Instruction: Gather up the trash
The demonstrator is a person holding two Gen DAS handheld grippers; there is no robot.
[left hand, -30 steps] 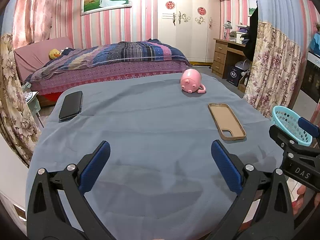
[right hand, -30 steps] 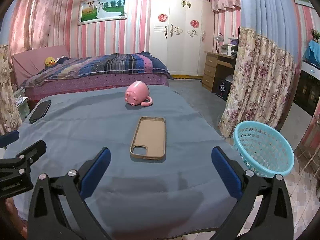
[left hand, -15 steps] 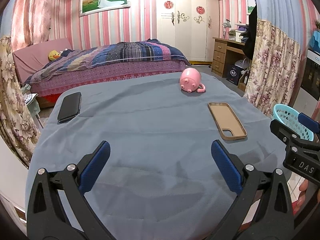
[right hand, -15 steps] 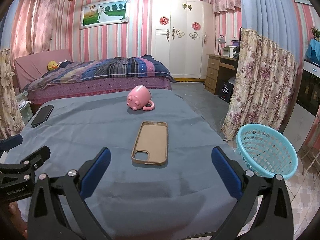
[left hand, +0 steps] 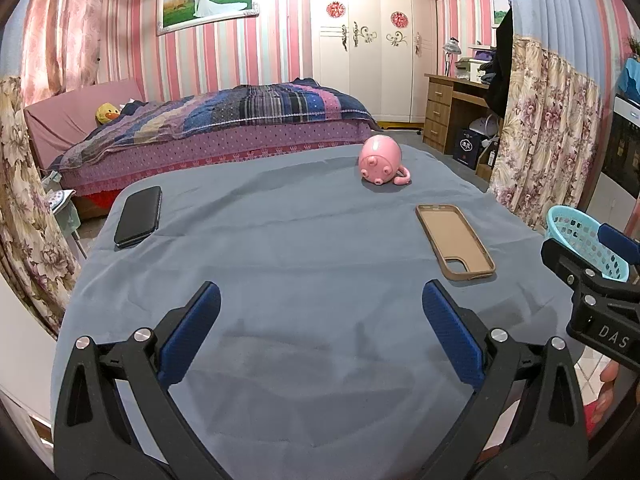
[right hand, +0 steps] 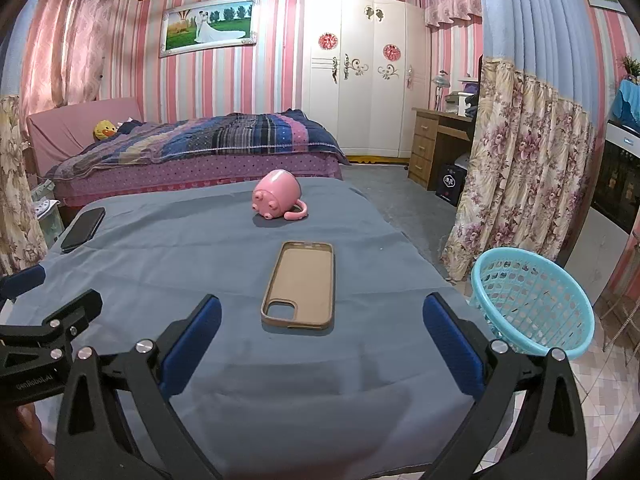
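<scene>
Above tablecloth (left hand: 320, 264), fingers (left hand: 188, 332) wide, empty.

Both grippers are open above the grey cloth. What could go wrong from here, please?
1. The tan phone case lies flat, so fingertips may drag the grey tablecloth instead.
2. The turquoise plastic basket stands beyond the table edge; a drop might miss it.
3. The pink pig-shaped mug lies tipped and could roll.

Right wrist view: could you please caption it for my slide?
Open right gripper above a blue-clothed table, facing a tan phone case.
</scene>
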